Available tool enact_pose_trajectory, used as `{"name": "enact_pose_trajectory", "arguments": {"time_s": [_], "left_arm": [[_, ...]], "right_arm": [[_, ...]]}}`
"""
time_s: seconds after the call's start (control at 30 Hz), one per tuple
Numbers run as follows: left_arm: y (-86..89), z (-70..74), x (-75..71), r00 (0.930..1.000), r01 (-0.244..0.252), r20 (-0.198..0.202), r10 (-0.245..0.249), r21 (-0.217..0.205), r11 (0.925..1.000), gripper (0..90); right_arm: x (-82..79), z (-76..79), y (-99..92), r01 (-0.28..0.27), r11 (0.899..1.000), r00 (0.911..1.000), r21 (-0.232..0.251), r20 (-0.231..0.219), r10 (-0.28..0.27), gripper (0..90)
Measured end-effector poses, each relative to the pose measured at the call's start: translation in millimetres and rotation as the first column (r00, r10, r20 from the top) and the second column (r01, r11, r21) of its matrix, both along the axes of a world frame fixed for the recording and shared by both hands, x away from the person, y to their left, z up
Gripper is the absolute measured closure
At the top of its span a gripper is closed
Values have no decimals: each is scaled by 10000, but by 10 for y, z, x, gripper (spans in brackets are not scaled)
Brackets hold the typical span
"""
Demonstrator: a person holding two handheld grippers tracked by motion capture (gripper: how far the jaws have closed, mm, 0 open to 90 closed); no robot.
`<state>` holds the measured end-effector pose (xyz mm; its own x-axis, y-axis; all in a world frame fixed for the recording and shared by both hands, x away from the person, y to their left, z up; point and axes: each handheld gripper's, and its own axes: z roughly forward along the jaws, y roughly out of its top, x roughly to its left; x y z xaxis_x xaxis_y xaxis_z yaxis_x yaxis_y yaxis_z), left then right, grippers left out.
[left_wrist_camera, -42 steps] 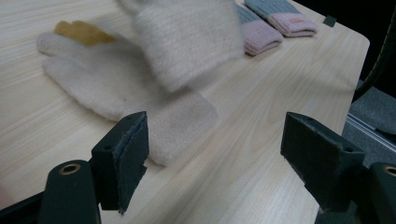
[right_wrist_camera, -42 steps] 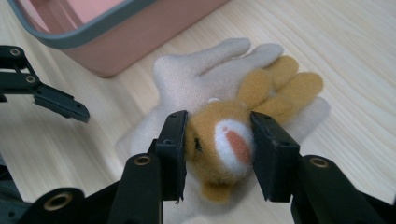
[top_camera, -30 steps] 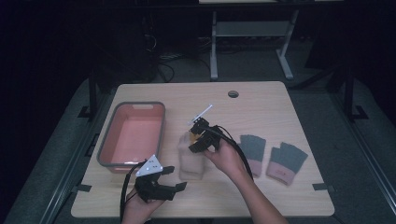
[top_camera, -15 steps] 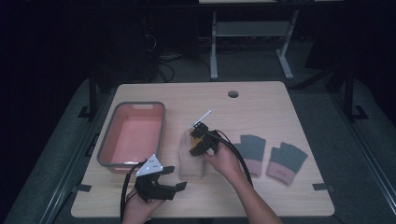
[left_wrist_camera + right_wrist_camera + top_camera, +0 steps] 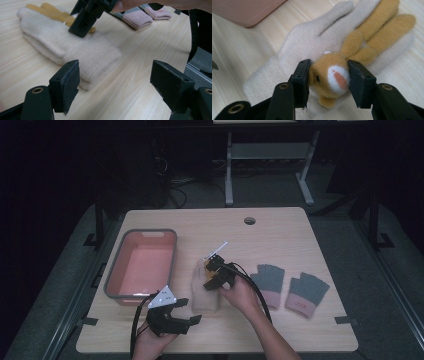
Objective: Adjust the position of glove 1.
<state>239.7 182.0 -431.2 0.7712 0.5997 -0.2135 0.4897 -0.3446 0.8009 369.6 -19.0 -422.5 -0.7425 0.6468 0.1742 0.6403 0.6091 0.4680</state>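
The cream glove [image 5: 307, 47] lies flat near the middle of the wooden table [image 5: 280, 235], just right of the pink bin [image 5: 142, 262], with its cuff toward the person. On its back sits a tan rabbit figure [image 5: 332, 77] – a plush head with a white muzzle and long ears running up along the glove's fingers. The right gripper [image 5: 328, 77] comes down onto the glove with the rabbit's head between its two jaws; both pads touch the sides of the head, so it looks gripped, though the jaws have just been opening and how firmly they press is hard to judge. In the left gripper view that same gripper's jaw tip rests on the glove's back.

The left gripper [image 5: 115, 80] hangs low at the near edge of the table, close to the glove's cuff, jaws spread wide with nothing between them – released. Farther right lie two grey fingerless gloves with pink cuffs [image 5: 287, 285], side by side, well apart from the cream one.
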Motion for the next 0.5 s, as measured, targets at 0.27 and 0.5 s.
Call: {"name": "enact_pose_trajectory", "arguments": {"time_s": [0.27, 0.5], "left_arm": [[-10, -8, 12, 10000, -70, -69, 71, 29, 10000, 240], [-48, -28, 83, 9969, -615, -508, 608, -109, 9980, 244]], "right_arm": [[-33, -25, -22, -39, 10000, 10000, 51, -48, 39, 530], [-70, -63, -65, 14, 9999, 10000, 107, -84, -13, 518]]}}
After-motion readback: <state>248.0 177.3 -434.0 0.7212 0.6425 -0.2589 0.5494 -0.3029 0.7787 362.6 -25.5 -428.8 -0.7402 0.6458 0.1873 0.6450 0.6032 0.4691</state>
